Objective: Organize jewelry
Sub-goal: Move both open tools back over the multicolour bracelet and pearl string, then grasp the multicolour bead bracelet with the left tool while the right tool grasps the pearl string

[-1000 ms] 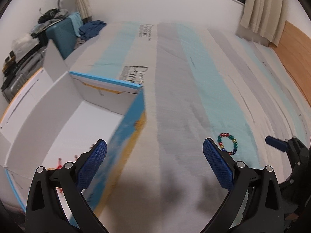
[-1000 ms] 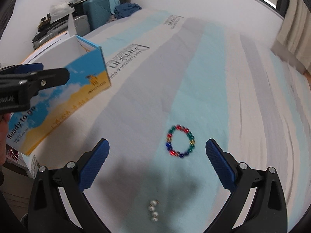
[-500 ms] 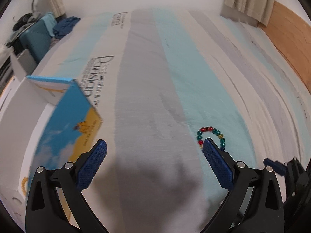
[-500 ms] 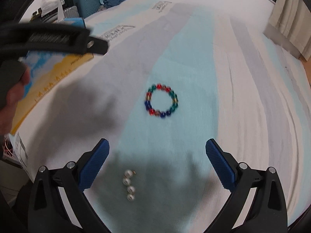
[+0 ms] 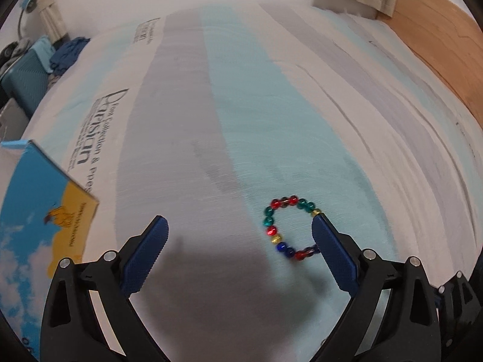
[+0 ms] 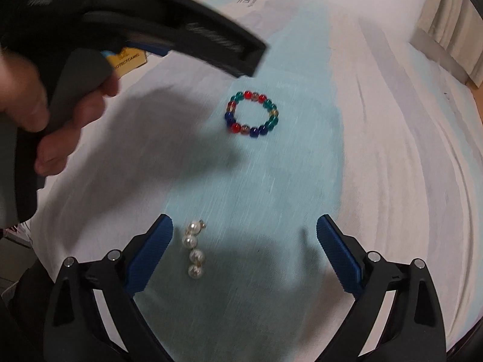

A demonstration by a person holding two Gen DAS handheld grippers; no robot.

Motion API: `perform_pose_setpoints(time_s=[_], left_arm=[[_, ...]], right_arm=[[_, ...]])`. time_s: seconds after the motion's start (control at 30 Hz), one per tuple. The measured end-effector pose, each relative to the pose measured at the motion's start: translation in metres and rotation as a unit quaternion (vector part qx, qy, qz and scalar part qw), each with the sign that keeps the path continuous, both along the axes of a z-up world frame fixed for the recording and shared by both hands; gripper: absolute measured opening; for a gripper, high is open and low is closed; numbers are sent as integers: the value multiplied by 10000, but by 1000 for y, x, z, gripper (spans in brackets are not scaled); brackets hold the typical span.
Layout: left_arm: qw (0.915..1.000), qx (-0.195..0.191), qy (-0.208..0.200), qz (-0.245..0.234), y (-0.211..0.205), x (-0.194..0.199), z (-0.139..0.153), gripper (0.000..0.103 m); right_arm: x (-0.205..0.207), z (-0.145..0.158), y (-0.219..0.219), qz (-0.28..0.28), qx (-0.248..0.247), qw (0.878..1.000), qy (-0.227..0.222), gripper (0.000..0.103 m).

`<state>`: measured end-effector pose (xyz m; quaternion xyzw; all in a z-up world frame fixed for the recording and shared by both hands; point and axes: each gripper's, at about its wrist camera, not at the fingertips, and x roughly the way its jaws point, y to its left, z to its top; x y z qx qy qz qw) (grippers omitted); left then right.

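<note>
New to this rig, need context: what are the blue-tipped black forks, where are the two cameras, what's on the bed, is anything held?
No robot arm: a person carries one hand-held two-finger gripper per hand, each with a fisheye camera looking along its fingers. The left gripper is open and holds nothing; the colourful bead bracelet lies on the striped bedsheet, partly behind one finger. The right gripper is open and holds nothing, with a short pearl piece just inside one finger. Its view also shows the left hand. A blue-and-yellow box sits left.
</note>
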<state>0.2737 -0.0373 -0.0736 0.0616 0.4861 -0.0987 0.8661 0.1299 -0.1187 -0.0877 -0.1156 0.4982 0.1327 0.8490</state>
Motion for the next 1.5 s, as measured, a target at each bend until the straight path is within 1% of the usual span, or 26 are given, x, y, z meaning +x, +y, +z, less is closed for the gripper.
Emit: perform_pose_setpoints(time_s=[0.03, 0.1, 0.17, 0.27, 0.47, 0.57, 0.67, 0.73, 0.8, 0.83, 0.9, 1.0, 1.03, 1.07, 1.1, 1.17, 1.2, 1.27, 1.3, 1.33, 1.37, 1.4, 1.5], left_arm=[[10000, -36, -19, -78, -4, 1, -2, 93], [9998, 21, -45, -211, -12, 3, -8, 93], [9995, 13, -3, -301, -16, 5, -14, 93], [9993, -90, 50, -373, -21, 9, -22, 94], [9991, -111, 131, -392, -27, 16, -38, 93], [9991, -82, 176, -375, -26, 18, -46, 93], [9989, -209, 224, -349, -22, 18, -53, 93], [9990, -260, 211, -312, -20, 17, -55, 91], [9991, -229, 177, -302, -20, 16, -55, 86], [9993, -97, 209, -279, -20, 17, -57, 78], [9992, -5, 187, -342, -21, 15, -59, 76], [9991, 60, 182, -376, -20, 12, -58, 69], [9991, 62, 181, -374, -19, 11, -57, 63], [9991, 79, 184, -367, -19, 10, -57, 58], [9992, 98, 187, -354, -18, 9, -57, 56], [9991, 125, 193, -351, -16, 8, -55, 42], [9990, 135, 194, -374, -15, 6, -54, 38], [9986, 178, 197, -459, -16, 4, -52, 16], [9983, 248, 202, -478, -17, 3, -51, 13], [9982, 279, 216, -481, -17, 4, -51, 11], [9981, 305, 219, -491, -17, 4, -50, 10], [9980, 322, 214, -495, -17, 3, -49, 10], [9987, 194, 237, -406, -13, 2, -41, 9]], right_arm=[[-1, -2, 0, 4, 15, 10000, 33, 92], [-3, -5, 1, 18, 19, 10000, 67, 92], [-4, -8, 1, 25, 52, 9999, 119, 92], [-4, -12, 1, 35, 70, 9998, 176, 92], [-4, -19, 2, 32, 135, 9995, 271, 92], [-3, -21, 3, 39, 164, 9995, 272, 90], [-5, -20, 7, 75, 178, 9995, 234, 87], [-7, -19, 11, 144, 118, 9997, 167, 83], [-10, -20, 16, 240, 43, 9996, 107, 78], [-11, -19, 18, 260, 54, 9996, 107, 75], [-13, -20, 22, 291, 39, 9995, 100, 73], [-19, -17, 25, 380, 37, 9992, 84, 65], [-21, -17, 28, 407, 34, 9991, 85, 62], [-22, -16, 30, 428, 37, 9990, 92, 60], [-24, -16, 33, 426, 48, 9990, 103, 58], [-24, -15, 33, 407, 77, 9991, 124, 52], [-22, -15, 31, 391, 81, 9991, 132, 47], [-22, -13, 30, 345, 96, 9992, 155, 40], [-22, -12, 30, 321, 95, 9993, 162, 33], [-21, -11, 28, 286, 110, 9994, 187, 27], [-21, -9, 27, 259, 137, 9994, 210, 25], [-20, -7, 25, 229, 175, 9993, 244, 20], [-20, -2, 24, 171, 252, 9991, 293, 13]])
